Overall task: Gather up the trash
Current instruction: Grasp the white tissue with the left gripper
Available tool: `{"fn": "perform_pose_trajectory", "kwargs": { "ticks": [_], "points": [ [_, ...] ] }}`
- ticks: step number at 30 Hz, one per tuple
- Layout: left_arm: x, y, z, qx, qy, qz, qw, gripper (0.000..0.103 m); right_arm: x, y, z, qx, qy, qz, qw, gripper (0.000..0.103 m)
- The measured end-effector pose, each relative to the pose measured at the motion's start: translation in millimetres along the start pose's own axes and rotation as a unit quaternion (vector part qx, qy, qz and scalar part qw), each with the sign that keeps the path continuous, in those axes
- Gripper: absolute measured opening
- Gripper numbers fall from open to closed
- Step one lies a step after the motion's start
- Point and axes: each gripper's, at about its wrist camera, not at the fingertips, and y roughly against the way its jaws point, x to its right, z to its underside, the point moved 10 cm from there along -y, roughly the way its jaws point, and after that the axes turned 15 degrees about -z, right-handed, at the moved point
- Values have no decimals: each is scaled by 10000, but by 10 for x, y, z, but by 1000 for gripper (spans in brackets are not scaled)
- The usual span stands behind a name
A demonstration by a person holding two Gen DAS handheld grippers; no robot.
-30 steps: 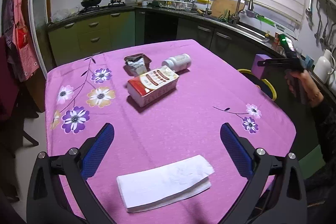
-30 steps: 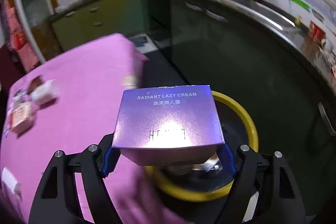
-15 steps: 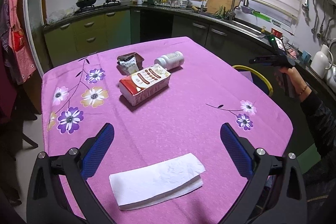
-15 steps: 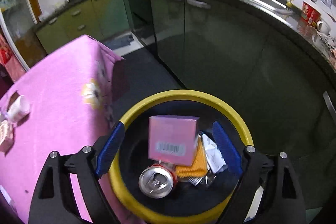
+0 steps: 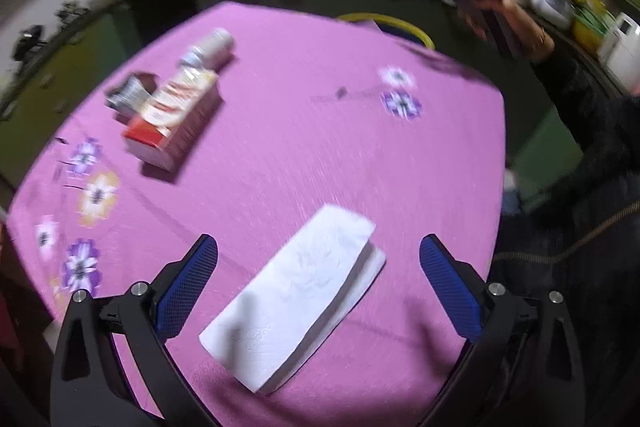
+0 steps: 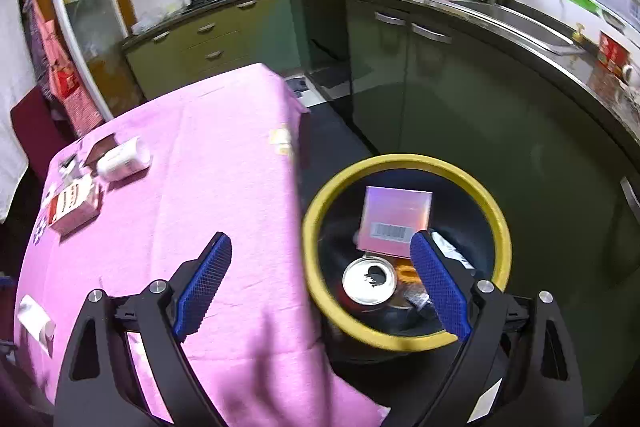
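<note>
Tissue [image 5: 296, 301] comes next: our left hand-held gripper [image 5: 318, 281] gapes wide over it; right hand-held gripper [image 6: 320, 283] hangs empty, spread above bin [image 6: 500, 223].

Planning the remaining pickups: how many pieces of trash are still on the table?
4: folded tissue between the left fingers; red carton, white bottle and small wrapper clustered at the far side.

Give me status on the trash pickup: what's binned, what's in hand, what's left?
Binned: a pink box, a can and some wrappers lie in the yellow-rimmed bin. In hand: nothing; the right gripper and left gripper are both open. Left on the table: folded napkin between the left fingers, red-and-white carton, white bottle, small wrapper.
</note>
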Motion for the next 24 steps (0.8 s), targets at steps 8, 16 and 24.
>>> {"fn": "perform_pose_trajectory", "kwargs": {
  "ticks": [8,16,24],
  "points": [
    [42,-345,280,-720,-825,632,9920,96,-190,-37,19,-151,143,-17,9998,90],
    [34,-488,425,-962,-1326,476,9853,96,-244,-41,16,-216,108,-7,9997,90],
    [-6,-434,455,-754,-1459,504,9851,67,-368,-102,18,-294,124,-143,9994,90]
  ]
}}
